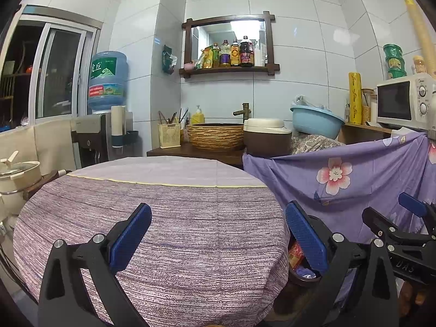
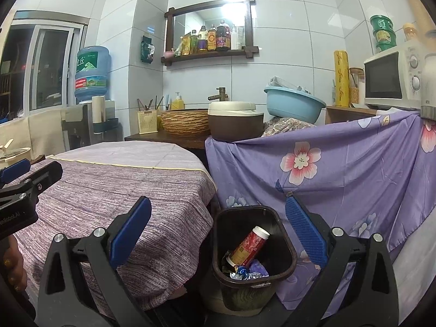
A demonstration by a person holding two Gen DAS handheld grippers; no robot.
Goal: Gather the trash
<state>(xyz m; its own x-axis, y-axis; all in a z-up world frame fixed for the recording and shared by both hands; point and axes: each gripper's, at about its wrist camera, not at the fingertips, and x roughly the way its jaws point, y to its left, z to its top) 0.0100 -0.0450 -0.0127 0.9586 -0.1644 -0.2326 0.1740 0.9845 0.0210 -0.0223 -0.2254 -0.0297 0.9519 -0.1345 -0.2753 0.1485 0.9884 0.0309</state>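
A dark brown trash bin [image 2: 289, 248] stands on the floor between the round table and a draped floral sheet. Inside it lie a red can [image 2: 249, 245] and crumpled wrappers [image 2: 252, 272]. My right gripper [image 2: 218, 234] hovers open just above and in front of the bin, holding nothing. My left gripper [image 1: 218, 238] is open over the table's striped purple cloth [image 1: 163, 218], with nothing between its fingers. In the left wrist view the bin [image 1: 299, 275] peeks out behind the right-hand finger. Each gripper shows at the edge of the other's view.
A purple floral sheet [image 2: 340, 177] hangs right of the bin. Behind stand a rice cooker [image 2: 234, 122], a blue basin [image 2: 291, 103], a woven sink bowl [image 2: 185, 121] and a microwave [image 2: 389, 79]. A water dispenser [image 1: 106, 81] and a lidded pot [image 1: 16, 174] are at the left.
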